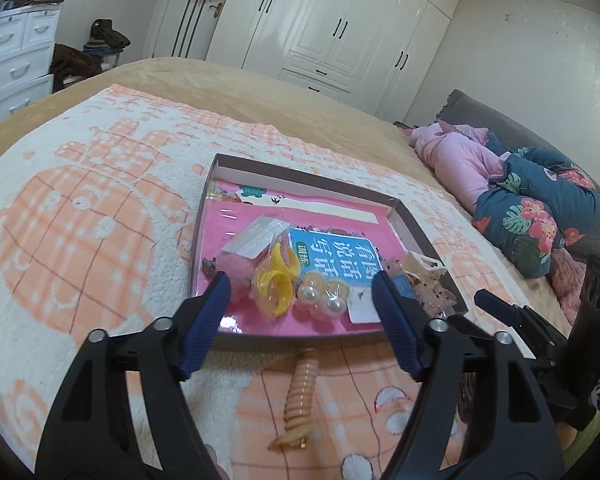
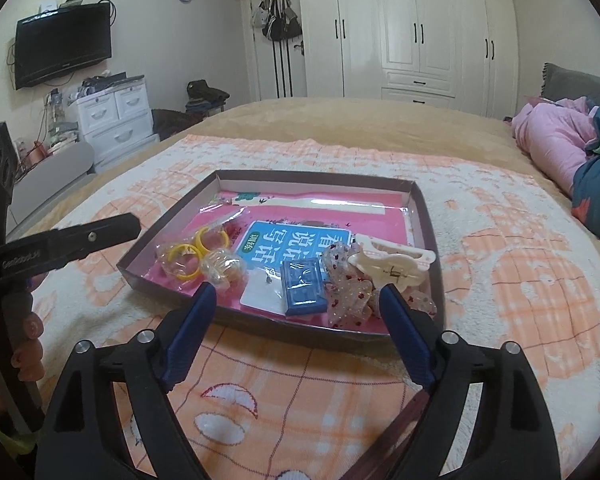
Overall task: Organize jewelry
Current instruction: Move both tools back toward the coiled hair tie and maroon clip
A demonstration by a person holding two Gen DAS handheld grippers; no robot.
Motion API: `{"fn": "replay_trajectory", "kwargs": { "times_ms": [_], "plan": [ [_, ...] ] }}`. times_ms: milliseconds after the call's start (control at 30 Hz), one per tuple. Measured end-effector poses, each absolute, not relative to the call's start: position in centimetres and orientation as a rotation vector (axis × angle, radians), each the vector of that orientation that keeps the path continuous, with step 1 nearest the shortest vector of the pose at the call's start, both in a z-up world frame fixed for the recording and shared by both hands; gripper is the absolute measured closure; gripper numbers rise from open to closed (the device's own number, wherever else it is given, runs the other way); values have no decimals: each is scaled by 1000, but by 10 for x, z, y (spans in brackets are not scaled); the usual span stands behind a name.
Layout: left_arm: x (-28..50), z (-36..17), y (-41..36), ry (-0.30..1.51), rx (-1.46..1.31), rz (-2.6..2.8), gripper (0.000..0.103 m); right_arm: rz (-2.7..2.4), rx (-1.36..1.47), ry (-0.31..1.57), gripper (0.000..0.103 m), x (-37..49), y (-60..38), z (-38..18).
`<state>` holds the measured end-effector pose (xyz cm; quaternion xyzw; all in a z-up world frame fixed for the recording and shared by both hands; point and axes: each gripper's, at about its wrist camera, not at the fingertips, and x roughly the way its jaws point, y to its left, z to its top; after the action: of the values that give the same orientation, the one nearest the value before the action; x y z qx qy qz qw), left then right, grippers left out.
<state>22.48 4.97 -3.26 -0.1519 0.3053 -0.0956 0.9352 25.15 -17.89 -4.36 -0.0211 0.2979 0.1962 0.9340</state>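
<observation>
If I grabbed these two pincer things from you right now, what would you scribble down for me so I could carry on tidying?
Left gripper: fingers open, holding nothing.
Right gripper: fingers open, holding nothing.
Shallow box on the blanket already holds the yellow rings, pearl clip, blue packet, spotted clip and cream claw clip.
Left to do: the peach spiral hair tie lies on the blanket in front of the box; it probably goes in next.

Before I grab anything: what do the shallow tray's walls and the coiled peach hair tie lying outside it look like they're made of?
Shallow brown tray: probably cardboard; thin, matte walls with white inner faces and folded corners. Coiled peach hair tie: looks like smooth, slightly glossy plastic or rubber, judging by its even spiral ridges. A small gold-coloured bit at its near end may be metal.
</observation>
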Motion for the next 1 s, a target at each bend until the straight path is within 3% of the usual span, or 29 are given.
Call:
{"fn": "replay_trajectory", "kwargs": {
  "times_ms": [133, 333, 1000],
  "plan": [
    [212, -31, 51, 618, -296, -197, 24, 391, -25, 598, 19, 243, -185, -41],
    [195, -32, 51, 608, -274, -201, 17, 364, -9, 583, 18, 223, -193, -41],
    [164, -53, 32, 640, -173, -223, 16, 217, 34, 671, 14, 189, -223, -75]
  ]
}}
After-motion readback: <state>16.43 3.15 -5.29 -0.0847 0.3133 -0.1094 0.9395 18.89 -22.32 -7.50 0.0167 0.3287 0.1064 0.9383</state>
